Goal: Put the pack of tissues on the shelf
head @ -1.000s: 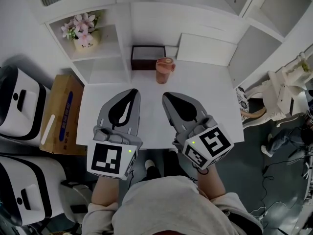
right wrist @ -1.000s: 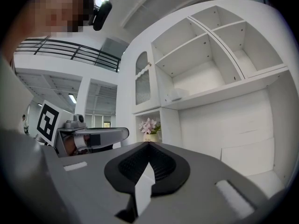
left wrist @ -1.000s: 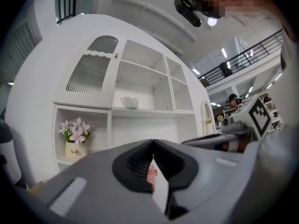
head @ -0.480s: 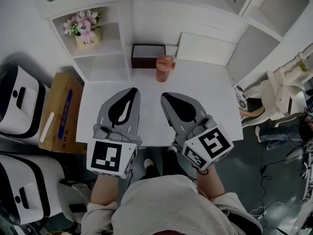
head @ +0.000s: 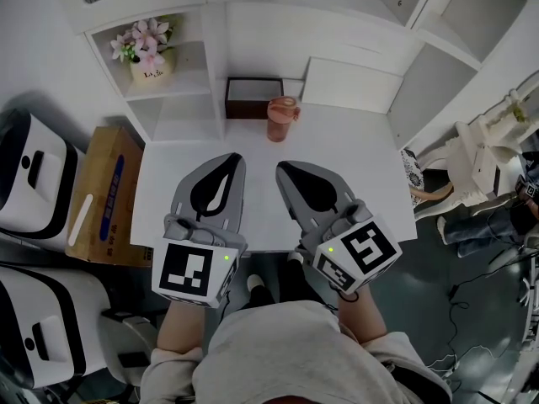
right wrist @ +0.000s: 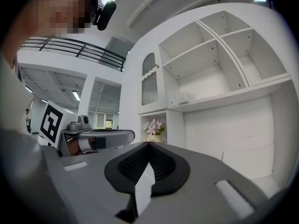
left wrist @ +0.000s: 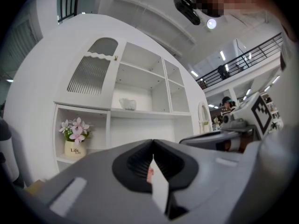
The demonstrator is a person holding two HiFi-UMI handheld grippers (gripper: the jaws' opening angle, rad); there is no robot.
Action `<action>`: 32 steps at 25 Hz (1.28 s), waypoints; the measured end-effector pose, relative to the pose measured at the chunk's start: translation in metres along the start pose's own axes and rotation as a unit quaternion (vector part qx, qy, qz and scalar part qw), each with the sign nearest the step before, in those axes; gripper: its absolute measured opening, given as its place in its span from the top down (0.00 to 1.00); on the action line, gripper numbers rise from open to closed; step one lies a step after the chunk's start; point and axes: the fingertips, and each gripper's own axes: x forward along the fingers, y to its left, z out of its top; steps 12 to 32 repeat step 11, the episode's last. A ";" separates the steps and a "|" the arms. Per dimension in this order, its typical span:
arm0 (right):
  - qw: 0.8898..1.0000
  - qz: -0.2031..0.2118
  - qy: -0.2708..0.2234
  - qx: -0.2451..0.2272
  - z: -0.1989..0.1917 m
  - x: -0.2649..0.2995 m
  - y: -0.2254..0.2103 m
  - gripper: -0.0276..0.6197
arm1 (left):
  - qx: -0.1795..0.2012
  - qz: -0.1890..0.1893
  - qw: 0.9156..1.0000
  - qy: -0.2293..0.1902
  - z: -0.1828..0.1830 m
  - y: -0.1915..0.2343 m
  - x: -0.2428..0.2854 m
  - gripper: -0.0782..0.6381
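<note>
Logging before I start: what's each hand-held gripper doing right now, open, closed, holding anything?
Left hand-held gripper: closed, holding nothing.
Right hand-held gripper: closed, holding nothing.

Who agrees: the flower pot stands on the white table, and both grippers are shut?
Wrong place: the head view shows the flower pot in a shelf compartment beside the table. The left gripper and right gripper are indeed shut.

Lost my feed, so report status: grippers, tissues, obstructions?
Left gripper shut, empty; right gripper shut, empty, both above the table. Tissue pack untouched at the table's back. Pink cup directly in front of it.
</note>
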 end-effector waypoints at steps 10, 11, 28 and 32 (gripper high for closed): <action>1.000 -0.001 0.001 -0.005 0.002 -0.004 0.002 0.95 | 0.002 -0.010 1.000 -0.002 0.002 -0.007 0.000 0.89; 1.000 -0.002 0.001 -0.005 0.002 -0.004 0.002 0.95 | 0.002 -0.011 1.000 -0.001 0.002 -0.008 0.001 0.89; 1.000 -0.002 0.001 -0.005 0.002 -0.004 0.002 0.95 | 0.002 -0.011 1.000 -0.001 0.002 -0.008 0.001 0.89; 1.000 -0.002 0.001 -0.005 0.002 -0.004 0.002 0.95 | 0.002 -0.011 1.000 -0.001 0.002 -0.008 0.001 0.89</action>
